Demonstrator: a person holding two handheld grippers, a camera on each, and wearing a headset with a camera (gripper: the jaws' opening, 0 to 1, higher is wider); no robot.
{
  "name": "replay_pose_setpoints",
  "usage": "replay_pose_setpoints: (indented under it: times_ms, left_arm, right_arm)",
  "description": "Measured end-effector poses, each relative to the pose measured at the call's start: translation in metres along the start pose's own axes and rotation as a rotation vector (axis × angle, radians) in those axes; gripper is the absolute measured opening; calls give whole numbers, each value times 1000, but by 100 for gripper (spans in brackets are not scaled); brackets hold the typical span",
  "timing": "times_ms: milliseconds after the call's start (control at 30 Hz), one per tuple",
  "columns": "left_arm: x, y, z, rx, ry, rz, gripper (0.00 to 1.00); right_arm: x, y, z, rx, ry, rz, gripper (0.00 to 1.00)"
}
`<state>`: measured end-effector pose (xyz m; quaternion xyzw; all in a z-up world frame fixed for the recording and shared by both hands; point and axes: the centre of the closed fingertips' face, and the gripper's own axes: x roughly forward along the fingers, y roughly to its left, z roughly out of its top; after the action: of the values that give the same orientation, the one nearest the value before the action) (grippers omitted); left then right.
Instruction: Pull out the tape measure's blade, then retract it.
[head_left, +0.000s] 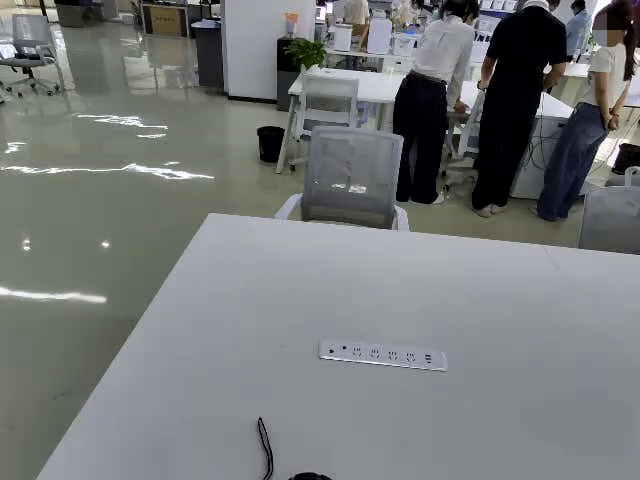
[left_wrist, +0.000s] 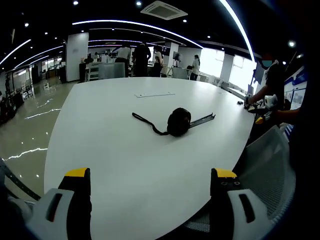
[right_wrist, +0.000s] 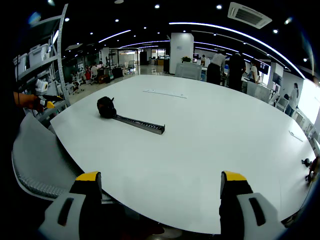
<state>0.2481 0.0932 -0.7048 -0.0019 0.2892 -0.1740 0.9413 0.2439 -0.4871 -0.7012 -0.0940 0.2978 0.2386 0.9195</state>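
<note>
- Black round tape measure, twelve o'clock of left gripper: probably hard and slick; clamp its case.
- Dark flat blade: likely springy; pinch its tip.
- Left gripper and right gripper: jaws spread, empty.

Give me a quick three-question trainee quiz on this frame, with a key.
1. True or false: the left gripper holds the tape measure.
2. The blade is: A fully inside the case; B partly out, flat on the table; C clamped in a gripper.
3. Fill in: the right gripper is ____.
Key: 1 false; 2 B; 3 open.
</note>
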Motion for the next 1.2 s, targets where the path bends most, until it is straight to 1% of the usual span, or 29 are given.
replay_pose_setpoints:
  times_ms: [133,200,233,367,500,633,733,833,933,1033,1133,1167,1200]
  left_arm:
    - [0,1,0,11,0,4,99]
    - [0,2,0,17,-1,11,99]
    - [1,2,0,18,-1,12,99]
    - [3,2,1,15,-8,15,99]
    - [6,-1,4,17,-19,-1,99]
    - [9,-5,2,33,-11,-25,99]
    - [11,-5,2,35,-12,-33,99]
    - [13,-3,4,32,-18,-28,99]
    - [16,-2,7,8,-22,-20,99]
    - [19,-5,12,18,-15,-13,99]
    - [22,-13,16,31,-12,-30,99]
    - [25,-15,17,46,-2,-38,99]
    - [27,-15,17,51,2,-39,99]
  right_arm:
    - [-2,1,-1,6,5,-4,100]
    - [-3,-1,-4,16,8,-8,100]
    - [-4,-1,-7,30,18,-8,100]
    - [-8,0,-9,42,23,-16,100]
    - [-11,1,-9,37,21,-23,100]
    - [-13,1,-7,10,18,-33,100]
    - [-17,-4,-7,12,28,-40,100]
    - [-19,-9,-4,14,19,-42,100]
    - [-17,-14,-5,-8,11,-37,100]
    - [-15,-17,-5,-8,22,-26,100]
    - [-14,-18,-2,-9,21,-17,100]
    - [-12,-20,-1,-6,18,-16,100]
    - [-11,-21,-1,-3,17,-16,100]
